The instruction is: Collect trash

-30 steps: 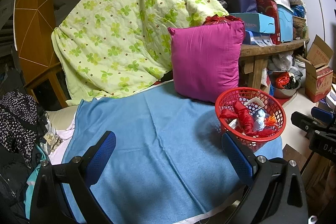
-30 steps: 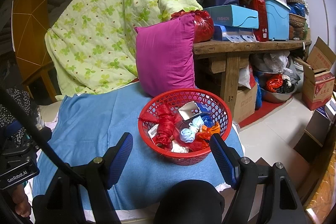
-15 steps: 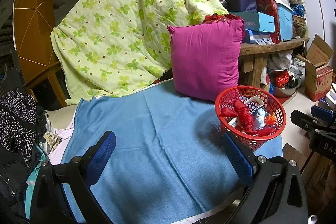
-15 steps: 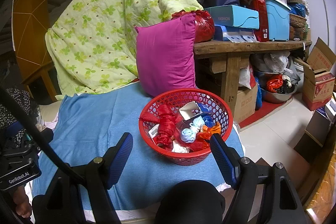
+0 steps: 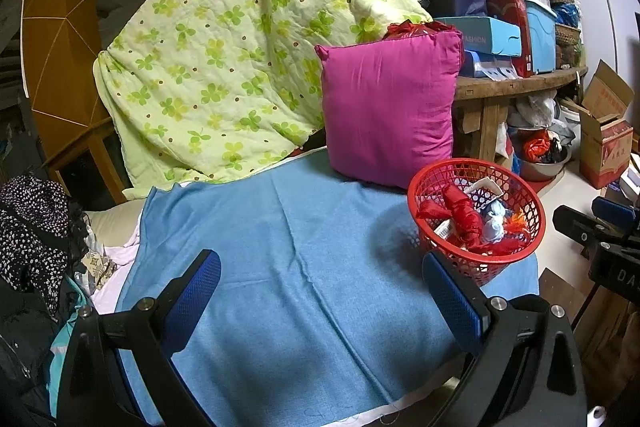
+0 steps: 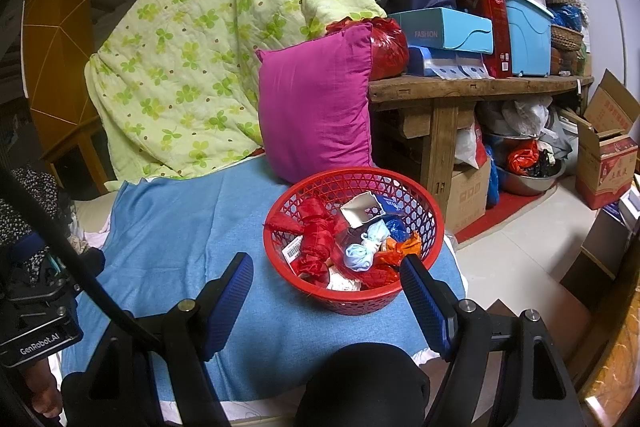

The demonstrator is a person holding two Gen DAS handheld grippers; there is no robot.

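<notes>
Two wrist fisheyes, side by side, facing the blue cloth-covered surface (image 5: pixel 280 227)
Left view sits farther left; the right looks nearer the red plastic mesh basket (image 6: pixel 354 239), probably; both share it.

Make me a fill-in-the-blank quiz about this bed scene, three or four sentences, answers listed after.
1. The trash sits in a red ____ on the blue sheet.
2. Behind the basket leans a ____ pillow.
3. Both tongs, left and right, are ____ and hold nothing.
4. The quilt is printed with green ____.

Answers: basket; magenta; open; clovers
</notes>
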